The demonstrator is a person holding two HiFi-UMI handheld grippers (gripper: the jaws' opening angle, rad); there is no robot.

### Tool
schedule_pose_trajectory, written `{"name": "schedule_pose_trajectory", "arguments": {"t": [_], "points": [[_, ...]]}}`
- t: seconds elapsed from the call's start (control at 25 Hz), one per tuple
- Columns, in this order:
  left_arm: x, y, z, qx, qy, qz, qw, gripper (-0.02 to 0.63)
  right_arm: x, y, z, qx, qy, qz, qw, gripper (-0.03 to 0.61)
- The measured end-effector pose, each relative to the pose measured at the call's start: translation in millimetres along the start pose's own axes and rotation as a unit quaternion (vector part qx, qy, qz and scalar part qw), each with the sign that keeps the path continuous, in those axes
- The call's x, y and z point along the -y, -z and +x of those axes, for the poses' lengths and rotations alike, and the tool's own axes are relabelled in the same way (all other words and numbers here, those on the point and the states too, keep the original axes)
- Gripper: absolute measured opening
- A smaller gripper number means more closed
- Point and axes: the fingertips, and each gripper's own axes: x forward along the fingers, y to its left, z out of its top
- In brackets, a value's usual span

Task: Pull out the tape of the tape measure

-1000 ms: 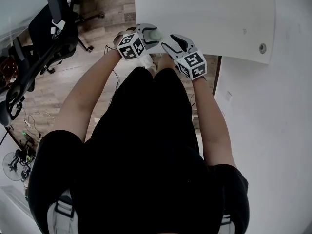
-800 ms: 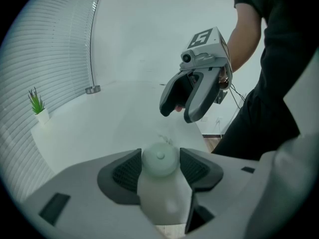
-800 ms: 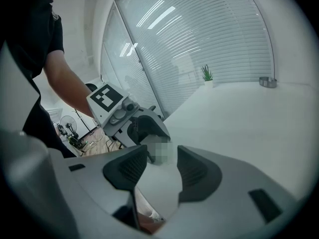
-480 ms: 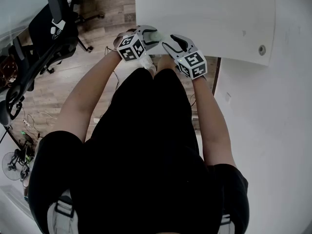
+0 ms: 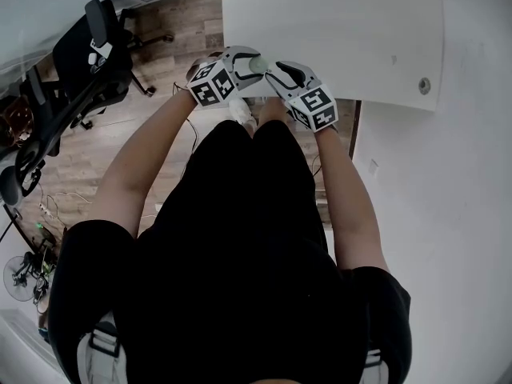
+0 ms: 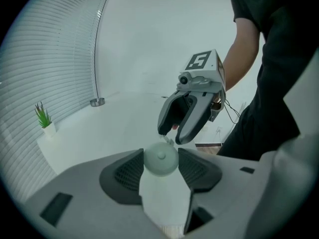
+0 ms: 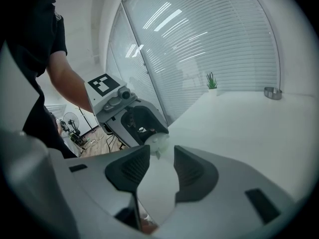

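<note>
One white table [image 5: 336, 22] fills the top of the head view. One person [image 5: 232, 254] in black stands at its near edge with both bare arms stretched forward. At least two black office chairs [image 5: 84, 50] stand on the wood floor to the left.

There are two tongs. The left gripper [image 5: 250, 61] is clamped on the one tape measure [image 6: 160, 159], a small pale green round case pinched between both pads and held above the table's edge. These jaws have drawn in on it within the last second. The right gripper [image 6: 171, 136] faces it tip to tip. Its jaws have just been closing to a narrow gap, with the case's small end tab just at their tips, and the pads are not yet pressed on it.

One small potted plant [image 6: 44, 117] and one round metal fitting [image 5: 424, 85] sit at the table's far side.

Against a second ago, the right tongs' tips stand closer to the case.
</note>
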Motion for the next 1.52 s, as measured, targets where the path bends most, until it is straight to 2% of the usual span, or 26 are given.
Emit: {"name": "schedule_pose_trajectory", "arguments": {"t": [0.52, 0.88, 1.08, 1.52], "points": [[-13.4, -33.0, -22.8, -0.005, -0.013, 0.014, 0.9998, 0.227, 2.6, -28.6, -20.1, 0.018, -0.002, -0.026, 0.999, 0.098], [-7.6, -47.5, -30.8, -0.014, -0.02, 0.021, 0.9995, 0.227, -7.4, -42.4, -25.4, 0.013, -0.031, -0.048, 0.998, 0.066], [-7.1, -49.8, -34.6, -0.012, -0.026, 0.017, 0.9994, 0.227, -13.3, -45.2, -25.6, 0.005, -0.047, -0.056, 0.997, 0.023], [-19.3, -62.3, -44.0, -0.017, -0.058, 0.011, 0.9981, 0.227, -4.9, -63.8, -36.4, -0.003, -0.043, -0.077, 0.996, 0.009]]}}
